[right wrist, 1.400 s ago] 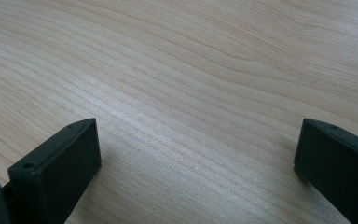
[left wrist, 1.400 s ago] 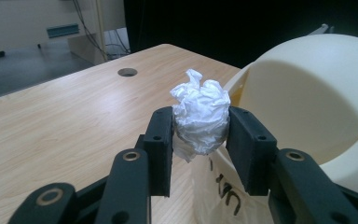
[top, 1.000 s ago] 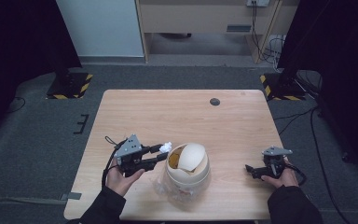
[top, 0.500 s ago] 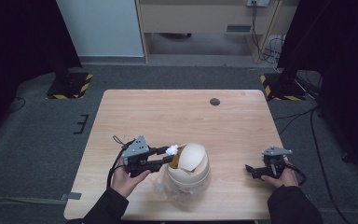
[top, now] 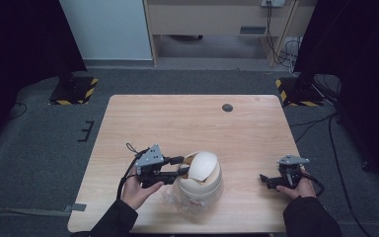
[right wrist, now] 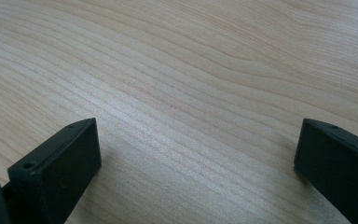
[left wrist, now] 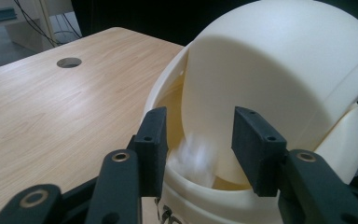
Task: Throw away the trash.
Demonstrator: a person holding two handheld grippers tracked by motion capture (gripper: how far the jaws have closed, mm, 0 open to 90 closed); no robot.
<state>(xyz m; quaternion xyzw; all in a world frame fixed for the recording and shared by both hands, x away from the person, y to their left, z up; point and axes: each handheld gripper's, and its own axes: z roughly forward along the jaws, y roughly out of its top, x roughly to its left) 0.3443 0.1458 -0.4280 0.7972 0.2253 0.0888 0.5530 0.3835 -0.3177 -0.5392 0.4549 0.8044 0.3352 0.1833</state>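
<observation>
- The left gripper (top: 177,167), held in the person's left hand (top: 137,190), points rightward at the mouth of a cream dome-lidded bin (top: 200,178) that stands near the front edge of the wooden table (top: 187,118), between the two hands.
- In the left gripper view its jaws stand apart around a blurred white scrap (left wrist: 193,156) (paper or tissue, too smeared to name) just at the bin's opening (left wrist: 177,100); I cannot tell whether the pads touch it.
- The bin's swing lid (left wrist: 279,74) is tilted inward, leaving a gap on the side facing this gripper, so the opening lies straight ahead of the jaws along their own long axis; I judge this hand by far the nearer.
- The right gripper (top: 271,180) rests low on the table, well apart from the bin, jaws spread wide over bare wood (right wrist: 191,93), gripping nothing.
</observation>
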